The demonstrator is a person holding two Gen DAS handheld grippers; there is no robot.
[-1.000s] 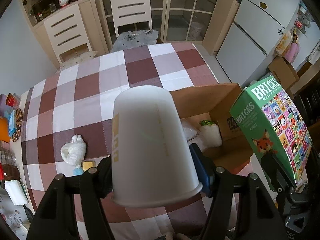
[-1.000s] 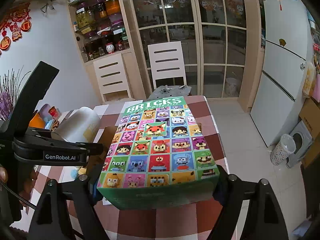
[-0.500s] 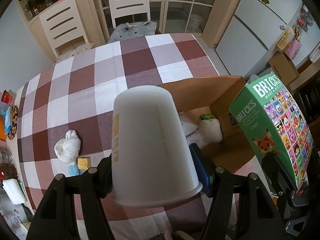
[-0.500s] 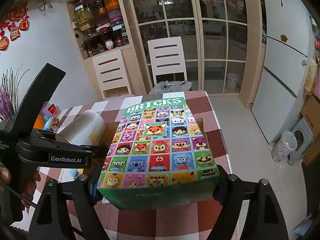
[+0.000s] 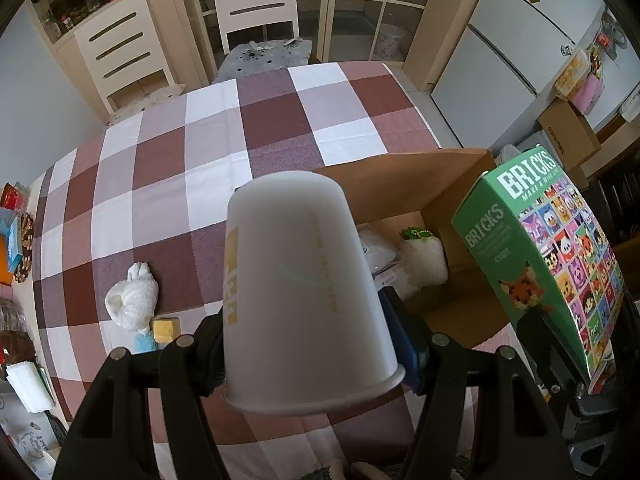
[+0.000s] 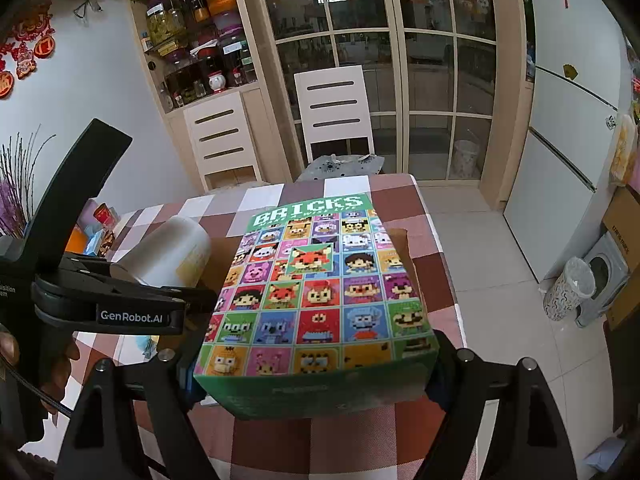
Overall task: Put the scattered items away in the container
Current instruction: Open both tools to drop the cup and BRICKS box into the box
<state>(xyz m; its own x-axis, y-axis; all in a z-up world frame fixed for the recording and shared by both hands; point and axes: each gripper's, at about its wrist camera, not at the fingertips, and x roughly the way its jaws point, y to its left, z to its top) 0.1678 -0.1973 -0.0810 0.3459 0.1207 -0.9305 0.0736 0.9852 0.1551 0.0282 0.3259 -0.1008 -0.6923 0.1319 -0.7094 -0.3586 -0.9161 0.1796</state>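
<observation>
My left gripper (image 5: pixel 312 344) is shut on a white paper cup (image 5: pixel 300 288), held upside down above the checked tablecloth. My right gripper (image 6: pixel 314 376) is shut on a green BRICKS box (image 6: pixel 320 292), which also shows at the right of the left wrist view as the BRICKS box (image 5: pixel 552 260). Both hang beside the open cardboard box (image 5: pixel 400 184), which holds a white plush (image 5: pixel 426 256) and a plastic bag (image 5: pixel 376 252). In the right wrist view the left gripper (image 6: pixel 120 304) and the cup (image 6: pixel 168 252) sit to the left of the BRICKS box.
On the checked tablecloth (image 5: pixel 240 128) lie a white plush toy (image 5: pixel 132 296), a yellow block (image 5: pixel 164 328) and something light blue (image 5: pixel 144 342). Clutter lines the table's left edge. White chairs (image 5: pixel 256 0) stand behind the table, a fridge (image 5: pixel 520 40) to the right.
The view over the table has shifted slightly, with the table sliding downward in the left wrist frames. Both grips are unchanged.
</observation>
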